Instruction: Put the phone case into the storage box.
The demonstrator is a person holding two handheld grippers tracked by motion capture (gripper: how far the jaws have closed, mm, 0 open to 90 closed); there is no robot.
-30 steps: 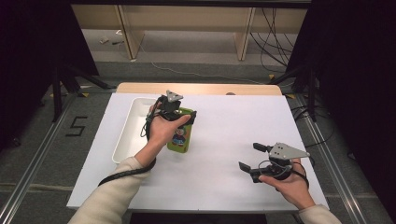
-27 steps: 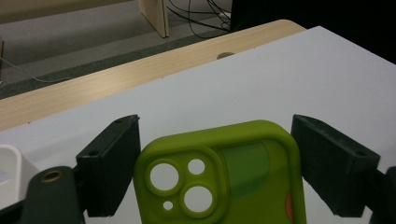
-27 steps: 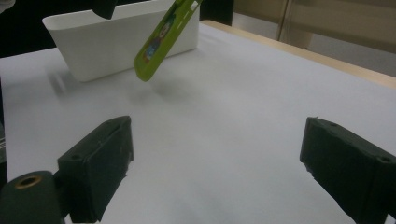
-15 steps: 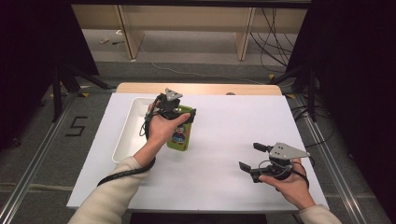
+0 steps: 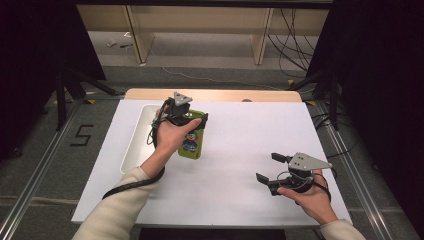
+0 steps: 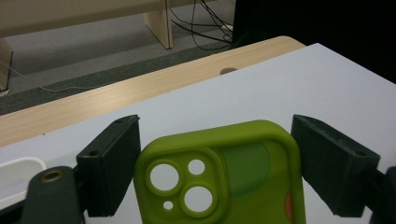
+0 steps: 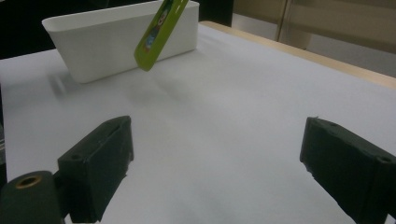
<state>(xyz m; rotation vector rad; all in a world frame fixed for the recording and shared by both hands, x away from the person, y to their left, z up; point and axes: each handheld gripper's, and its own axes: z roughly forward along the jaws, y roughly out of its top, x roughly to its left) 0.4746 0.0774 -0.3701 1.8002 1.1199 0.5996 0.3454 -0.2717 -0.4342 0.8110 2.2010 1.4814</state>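
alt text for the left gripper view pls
A green phone case with camera cutouts is clamped between the left gripper's black jaws, above a white table. A white tray's corner sits at lower left.

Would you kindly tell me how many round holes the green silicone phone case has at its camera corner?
4, clustered in the green silicone phone case: large upper left, small upper right, large lower right, tiny lower left.

A white-topped table (image 5: 235,150) bears a white tray (image 5: 134,150) near its left edge.
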